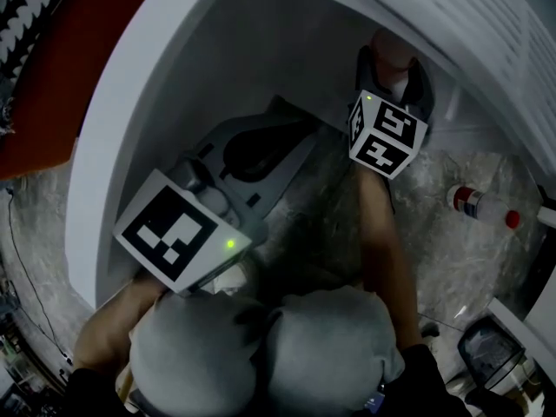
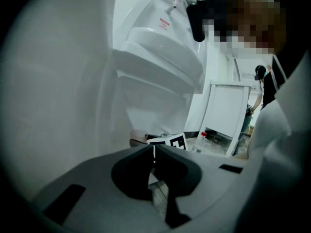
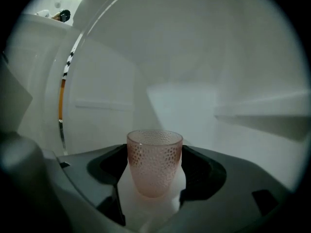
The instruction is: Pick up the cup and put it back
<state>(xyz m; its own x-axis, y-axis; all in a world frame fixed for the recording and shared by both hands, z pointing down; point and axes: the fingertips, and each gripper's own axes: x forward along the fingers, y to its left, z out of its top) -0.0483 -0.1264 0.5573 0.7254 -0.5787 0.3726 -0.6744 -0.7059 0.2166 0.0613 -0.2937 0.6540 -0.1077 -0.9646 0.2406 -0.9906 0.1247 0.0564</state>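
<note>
the cup [image 3: 154,161] is standing upright, mouth up and long axis vertical, directly between the jaws of the right gripper [image 1: 393,75], inside a white compartment [image 3: 204,57]. the jaws are sitting partly apart, at the cup's width, and the dark pads are meeting its dimpled wall on both sides just below the rim, so the right gripper is judged to be gripping the cup. whether the base is resting on the white shelf [image 3: 146,212] or hanging just clear of it is not showing. the left gripper [image 2: 154,154] is hanging well apart from the cup, nearer the person, with its jaws pressed together and nothing between them. any lift or set-down is falling to the right gripper, moving along the cup's vertical axis.
</note>
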